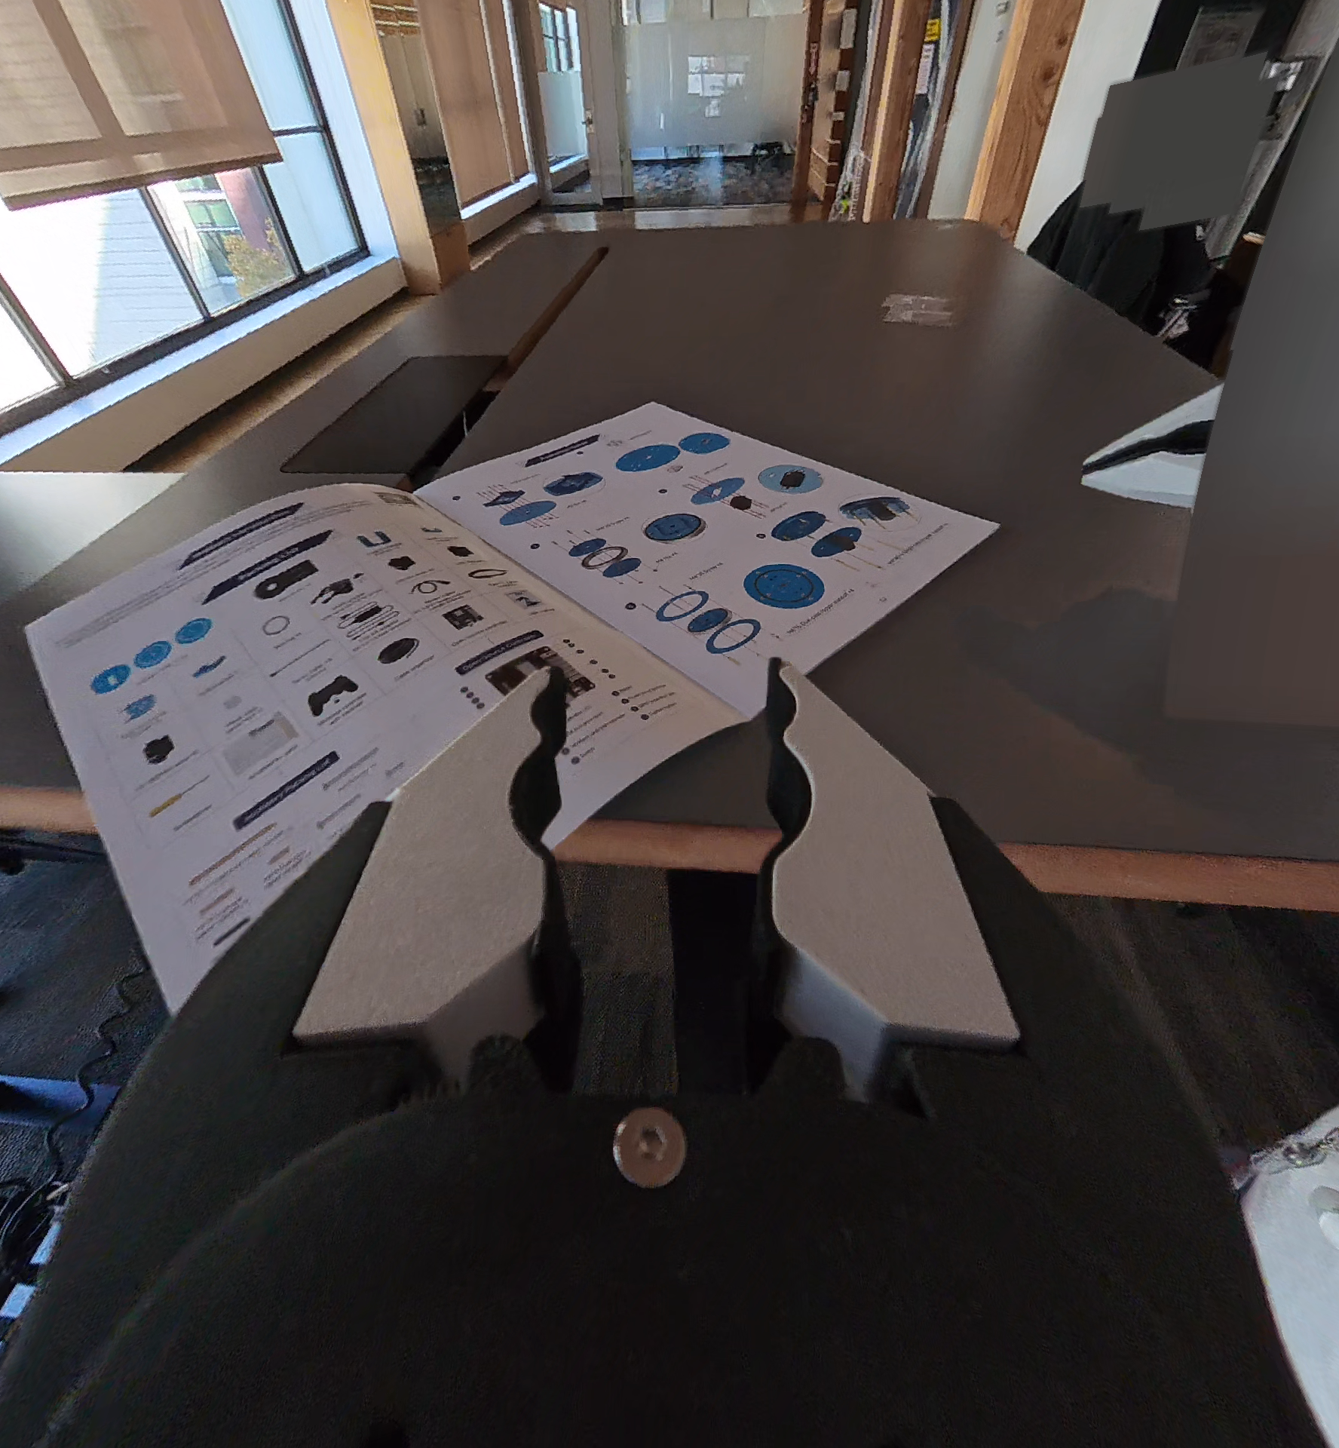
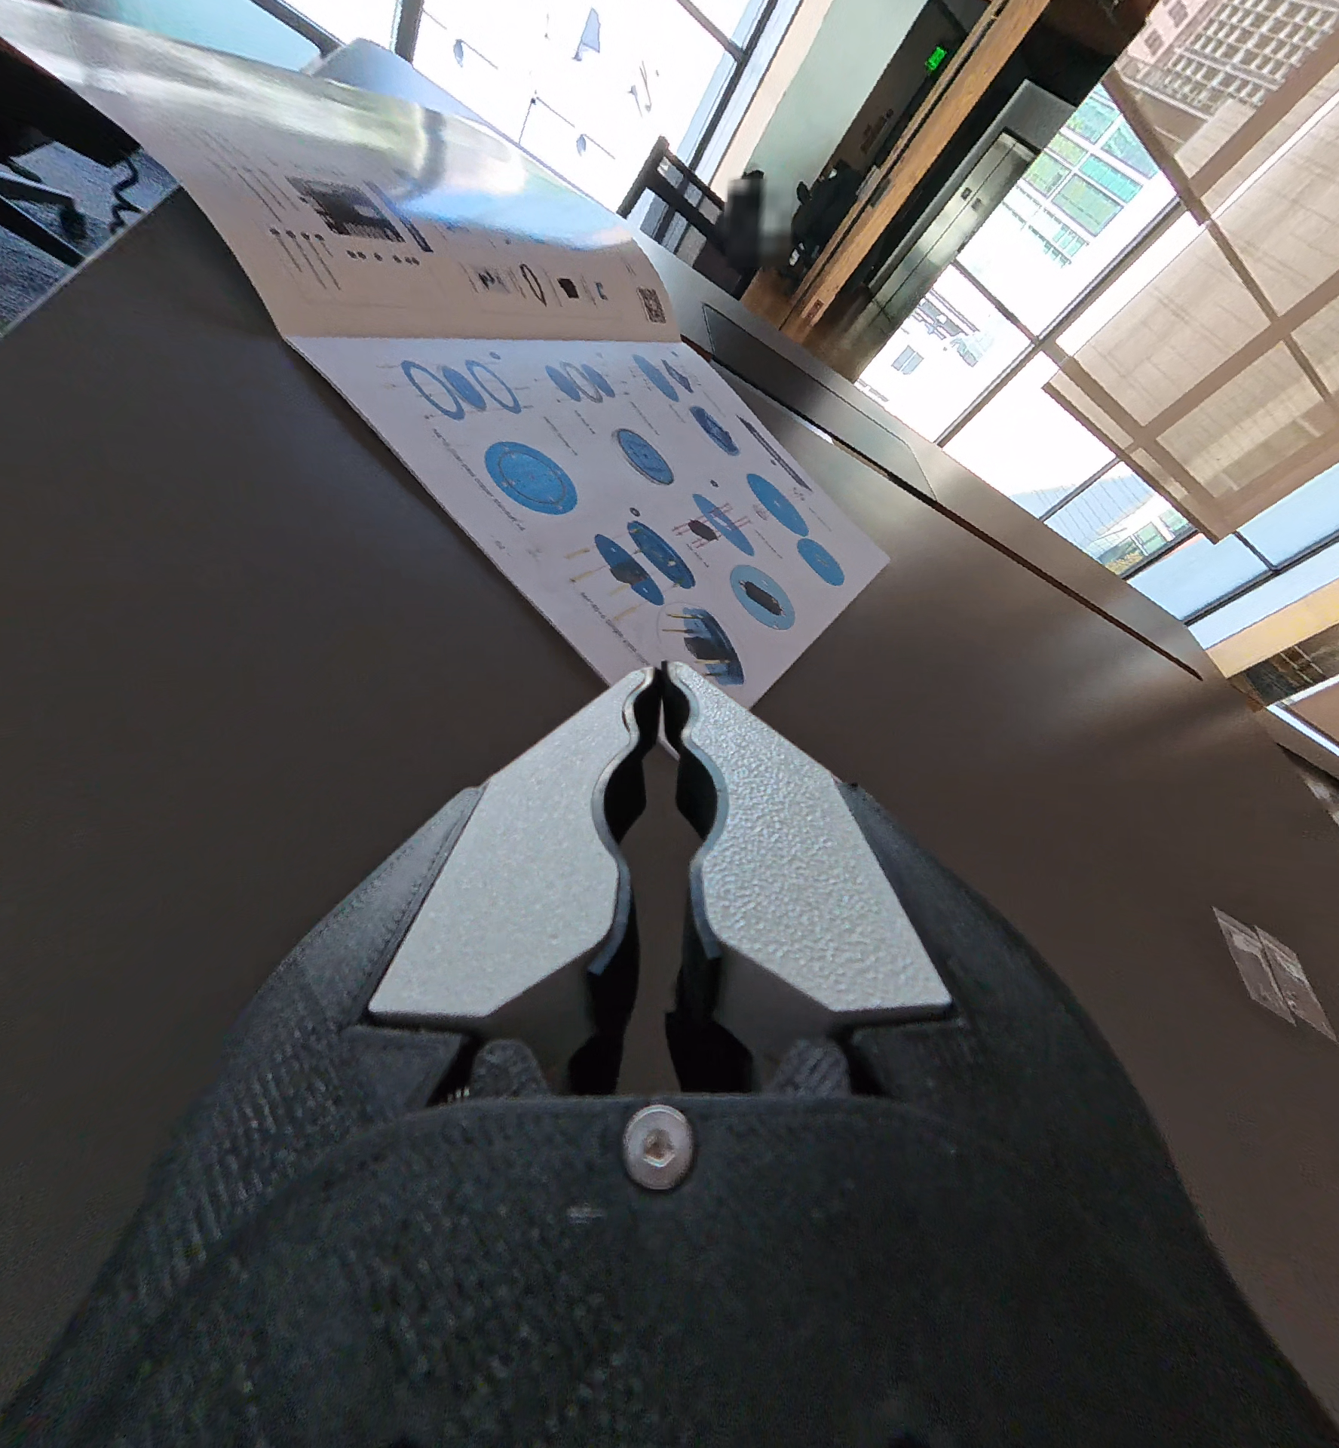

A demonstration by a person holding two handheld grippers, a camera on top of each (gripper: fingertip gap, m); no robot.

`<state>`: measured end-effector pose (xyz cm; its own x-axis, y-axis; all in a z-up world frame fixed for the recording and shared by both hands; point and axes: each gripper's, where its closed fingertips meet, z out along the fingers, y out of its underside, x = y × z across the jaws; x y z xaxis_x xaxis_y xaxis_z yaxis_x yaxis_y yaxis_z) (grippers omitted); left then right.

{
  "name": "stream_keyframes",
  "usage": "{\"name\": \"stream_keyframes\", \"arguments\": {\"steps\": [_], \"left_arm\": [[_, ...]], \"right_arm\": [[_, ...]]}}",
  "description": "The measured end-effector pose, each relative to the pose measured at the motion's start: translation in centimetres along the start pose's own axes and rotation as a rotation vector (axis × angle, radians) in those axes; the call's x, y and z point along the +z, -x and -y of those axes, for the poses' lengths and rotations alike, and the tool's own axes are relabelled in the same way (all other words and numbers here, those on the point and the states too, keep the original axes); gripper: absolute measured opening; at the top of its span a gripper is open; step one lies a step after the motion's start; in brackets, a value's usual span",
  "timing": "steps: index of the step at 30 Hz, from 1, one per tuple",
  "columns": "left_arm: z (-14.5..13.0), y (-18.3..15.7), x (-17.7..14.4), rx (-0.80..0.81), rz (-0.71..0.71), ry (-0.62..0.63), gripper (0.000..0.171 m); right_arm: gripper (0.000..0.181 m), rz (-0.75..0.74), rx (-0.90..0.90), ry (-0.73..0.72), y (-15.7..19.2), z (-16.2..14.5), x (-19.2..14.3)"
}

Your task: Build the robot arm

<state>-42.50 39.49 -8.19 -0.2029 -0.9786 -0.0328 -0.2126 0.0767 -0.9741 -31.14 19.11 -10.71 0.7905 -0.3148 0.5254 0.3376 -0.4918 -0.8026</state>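
A booklet lies open on the table, near its front edge. The right page lies flat. The left page arches upward and overhangs the front edge.

The right gripper sits low over the table at the right page's outer corner. Its fingers meet at the tips. The corner appears to lie at or between the tips, but the right wrist view does not settle whether paper is pinched.

The left gripper hovers off the front edge, by the lower edge of the raised page. Its fingers stand well apart and hold nothing.

Handling judgement: thin paper tears and creases easily. Grip close to an edge with light pressure. Move a held page along its natural arc about the spine. Keep the free page clear of the open fingers.

The table is dark and matte, with a pale wooden edge band. A dark flap lies beyond the booklet toward the left edge. Clear tape pieces lie near the far right corner. Large windows with half-lowered blinds line the left wall. Wooden posts and a glass partition stand beyond the table.
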Motion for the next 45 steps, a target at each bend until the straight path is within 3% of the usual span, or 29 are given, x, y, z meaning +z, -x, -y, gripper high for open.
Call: {"name": "stream_keyframes", "arguments": {"steps": [5,8,13,16,20,24,27,30,32,36,39,42,45], "left_arm": [[-1.4,-1.2,-7.4,-0.053,0.212,-0.009,0.050],[-3.1,-3.3,-13.4,-0.078,0.403,0.019,0.050],[-5.7,-8.6,-26.2,-0.107,0.818,0.053,0.049],[-8.7,-13.0,-34.7,-0.170,1.016,0.129,0.048],[-13.5,-19.5,-44.4,-0.275,1.207,0.273,0.040],[-14.9,-23.1,-49.1,-0.342,1.277,0.224,0.030],[-15.0,-23.5,-49.2,-0.343,1.247,0.177,0.027],[-15.6,-23.1,-47.0,-0.326,1.142,0.153,0.015],[-16.0,-22.5,-44.4,-0.304,1.023,0.137,0.000],[-15.3,-20.5,-39.0,-0.232,0.820,0.126,0.000],[-12.4,-20.0,-34.7,-0.243,0.711,0.109,0.004],[-9.6,-20.6,-30.2,-0.242,0.608,0.083,0.029],[-7.2,-21.3,-25.6,-0.242,0.579,0.071,0.048]], "right_arm": [[0.000,0.124,-0.026,-0.141,2.8,2.8,-0.8],[0.000,0.301,-0.065,-0.244,6.6,4.8,-2.3],[0.000,0.494,-0.249,-0.476,12.5,7.9,-7.1],[0.000,0.632,-0.287,-0.584,15.4,8.9,-9.7],[0.000,0.770,-0.294,-0.557,18.1,8.8,-10.6],[0.000,0.688,-0.370,-0.569,17.9,8.6,-10.6],[0.000,0.634,-0.359,-0.607,17.2,9.3,-10.8],[0.000,0.627,-0.337,-0.626,17.4,9.7,-10.9],[0.000,0.613,-0.311,-0.612,17.5,9.9,-10.8],[0.000,0.550,-0.274,-0.610,17.1,9.9,-11.8],[0.000,0.538,-0.164,-0.653,15.2,9.7,-14.1],[0.000,0.486,-0.115,-0.574,10.4,6.7,-14.9],[0.000,0.396,0.024,-0.436,1.2,1.5,-15.0]]}}
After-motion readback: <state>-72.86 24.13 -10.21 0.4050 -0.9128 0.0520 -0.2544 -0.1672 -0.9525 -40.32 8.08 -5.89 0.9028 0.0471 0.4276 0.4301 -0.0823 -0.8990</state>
